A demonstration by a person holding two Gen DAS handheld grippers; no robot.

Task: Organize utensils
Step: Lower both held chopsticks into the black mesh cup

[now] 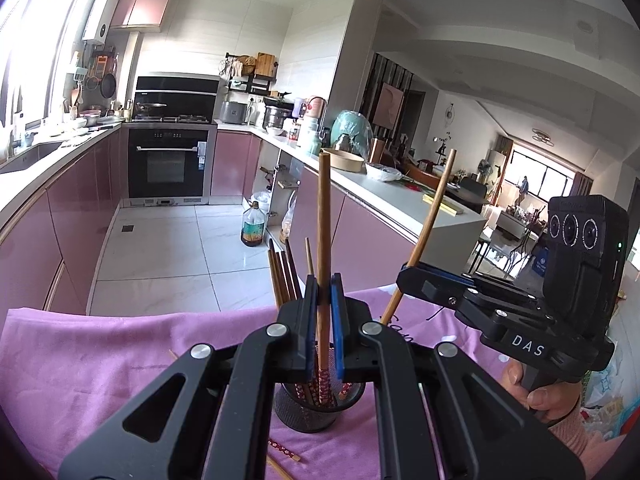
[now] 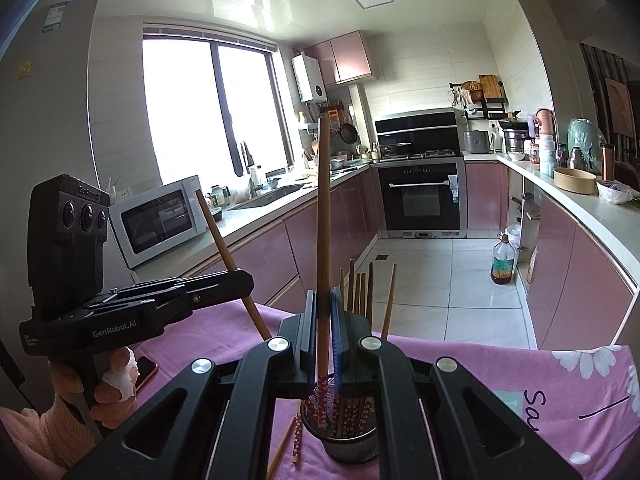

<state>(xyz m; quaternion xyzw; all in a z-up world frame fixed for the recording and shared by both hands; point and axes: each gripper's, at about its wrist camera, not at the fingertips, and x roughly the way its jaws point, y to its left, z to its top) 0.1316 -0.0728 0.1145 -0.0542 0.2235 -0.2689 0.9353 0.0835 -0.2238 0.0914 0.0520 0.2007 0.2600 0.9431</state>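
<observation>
Both my grippers, left and right, clench a chopstick mid-frame over the cup: light, stiff, slippery; gripped low.

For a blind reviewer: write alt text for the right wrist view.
The right hand-held gripper is shut on an upright chopstick above a black mesh holder of chopsticks on a pink cloth. At left, the left hand-held gripper grips another chopstick; a kitchen lies behind.
</observation>
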